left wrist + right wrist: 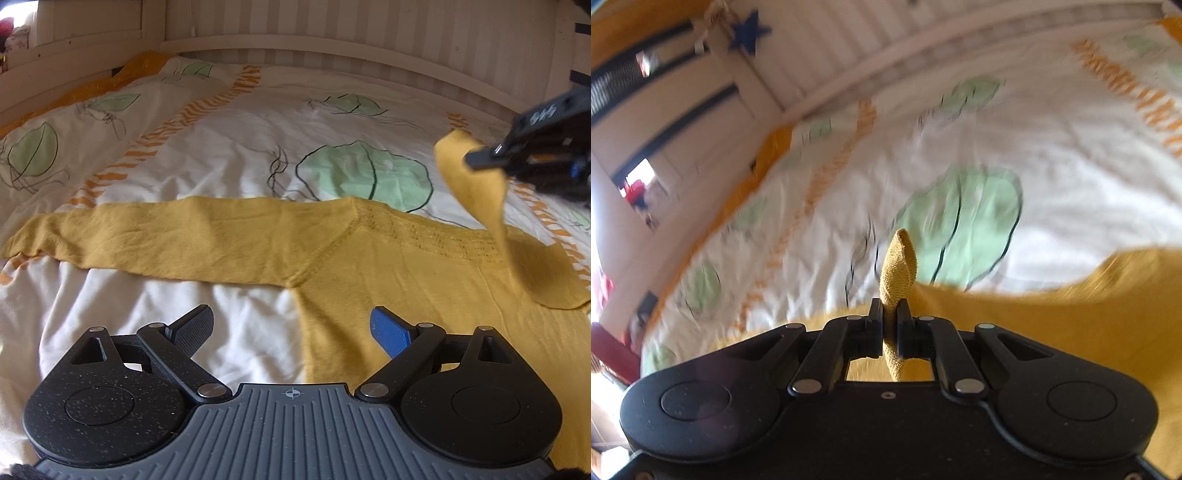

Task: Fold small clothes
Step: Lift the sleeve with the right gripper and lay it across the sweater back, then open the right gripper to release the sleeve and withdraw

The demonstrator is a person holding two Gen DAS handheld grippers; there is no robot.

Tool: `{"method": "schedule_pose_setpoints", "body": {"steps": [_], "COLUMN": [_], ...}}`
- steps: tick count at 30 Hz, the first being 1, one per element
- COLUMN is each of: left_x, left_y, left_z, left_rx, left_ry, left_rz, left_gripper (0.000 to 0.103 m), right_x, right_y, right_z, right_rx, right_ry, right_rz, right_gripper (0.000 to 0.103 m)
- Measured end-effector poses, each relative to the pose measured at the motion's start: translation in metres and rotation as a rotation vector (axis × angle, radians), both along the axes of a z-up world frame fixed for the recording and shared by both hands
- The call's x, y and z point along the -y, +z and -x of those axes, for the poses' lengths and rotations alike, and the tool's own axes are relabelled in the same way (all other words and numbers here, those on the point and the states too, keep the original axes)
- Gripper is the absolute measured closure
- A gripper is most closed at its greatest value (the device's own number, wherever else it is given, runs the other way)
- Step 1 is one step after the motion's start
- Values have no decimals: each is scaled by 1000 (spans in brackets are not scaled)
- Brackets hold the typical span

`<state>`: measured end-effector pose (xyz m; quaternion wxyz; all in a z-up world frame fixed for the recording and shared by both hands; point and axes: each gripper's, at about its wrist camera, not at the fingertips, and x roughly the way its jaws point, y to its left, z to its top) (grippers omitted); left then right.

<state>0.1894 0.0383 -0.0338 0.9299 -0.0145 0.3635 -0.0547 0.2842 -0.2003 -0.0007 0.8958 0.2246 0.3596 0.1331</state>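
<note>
A mustard-yellow long-sleeved top (388, 266) lies flat on the bed, with one sleeve (166, 232) stretched out to the left. My left gripper (291, 317) hovers open over the body's left edge, below the armpit, with nothing between its fingers. At the right, my right gripper (476, 158) is shut on the other sleeve (476, 192) and holds its end up off the bed. In the right wrist view the cuff (899, 266) sticks out from between the shut fingers of the right gripper (889, 306), and the picture is blurred by motion.
The bed cover (221, 147) is white with green leaf prints and orange stripes, and it is wrinkled. A white slatted bed rail (332, 48) runs along the far side. White shelves with small items (639, 192) stand at the left.
</note>
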Motion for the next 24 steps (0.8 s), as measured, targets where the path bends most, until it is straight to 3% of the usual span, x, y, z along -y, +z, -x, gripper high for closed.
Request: {"method": "schedule_pose_setpoints", "body": {"steps": [8,9,10,12,16,20,24], "left_x": [-29,-30,-30,-27,-9,16,43], "left_y": [-12,-12,-12,-9,-1,2,-1], "left_z": [-3,-4,-6,-10,-20,-32,-42], "left_rx": [-76,-79,-80,-75,-60,-51,-29], "left_ry": [27,28,29,20,-25,-75,-125], "left_rz": [48,51,51,48,31,21,-21], "left_gripper": [11,11,11,11,11,11,11], "right_x": [-43,-40,-38,-30,0,34,64], "right_y": [-42,-43,-42,-41,-36,-29,-28], "right_z": [18,20,22,29,45,71,102], "right_rx": [-32,-28,-22,-3,37,93,158], "right_ry": [79,81,77,56,1,-82,-183], "right_rz": [54,47,42,40,52,148,261], "right_gripper": [75,72,62,51,45,39,24]}}
